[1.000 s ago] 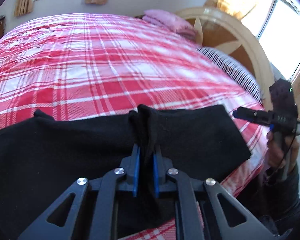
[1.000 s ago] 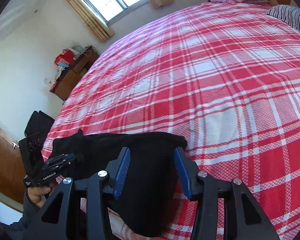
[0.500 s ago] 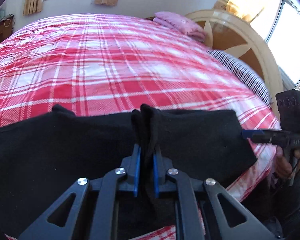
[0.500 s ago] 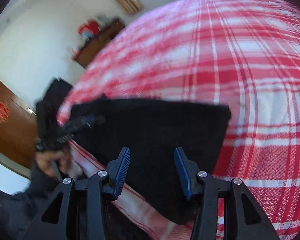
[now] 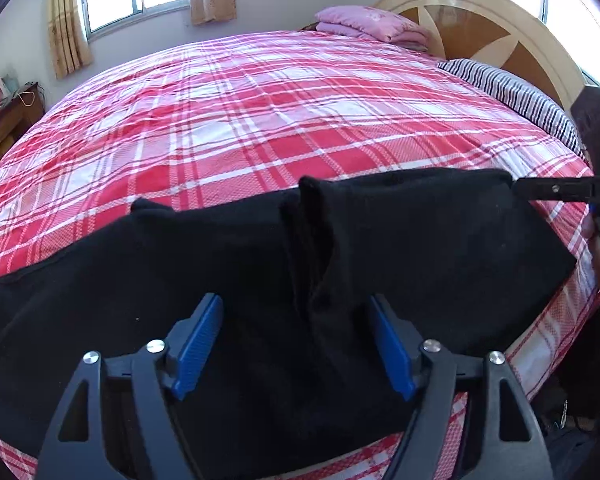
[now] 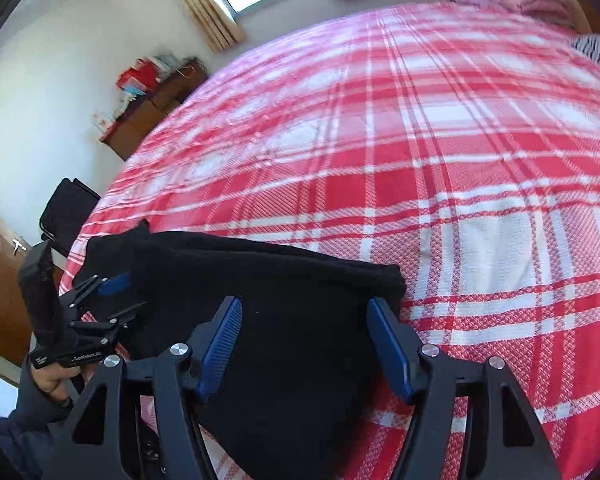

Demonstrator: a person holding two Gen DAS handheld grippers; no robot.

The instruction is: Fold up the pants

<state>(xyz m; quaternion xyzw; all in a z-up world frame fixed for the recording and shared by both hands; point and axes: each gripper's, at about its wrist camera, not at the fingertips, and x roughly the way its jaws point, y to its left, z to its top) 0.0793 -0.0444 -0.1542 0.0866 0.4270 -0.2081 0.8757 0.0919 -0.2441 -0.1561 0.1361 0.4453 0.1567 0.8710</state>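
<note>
My left gripper (image 5: 296, 344) and right gripper (image 6: 306, 344) gape wide, holding nothing, over black pants (image 5: 260, 264) on the bed's (image 5: 284, 120) near edge; only the left view shows the raised centre fold.

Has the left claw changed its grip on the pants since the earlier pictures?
Yes. The left claw was clamped on a fold of the black pants; now its fingers stand wide apart, with the fold lying loose on the checked bedspread.

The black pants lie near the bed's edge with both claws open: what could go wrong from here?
1. The black pants overhang the edge of the plaid bed; unheld, they may slide off.
2. A raised ridge sits between the left claw fingers; folding over it could leave a crease.
3. The right claw is open above the cloth and grips nothing.
</note>
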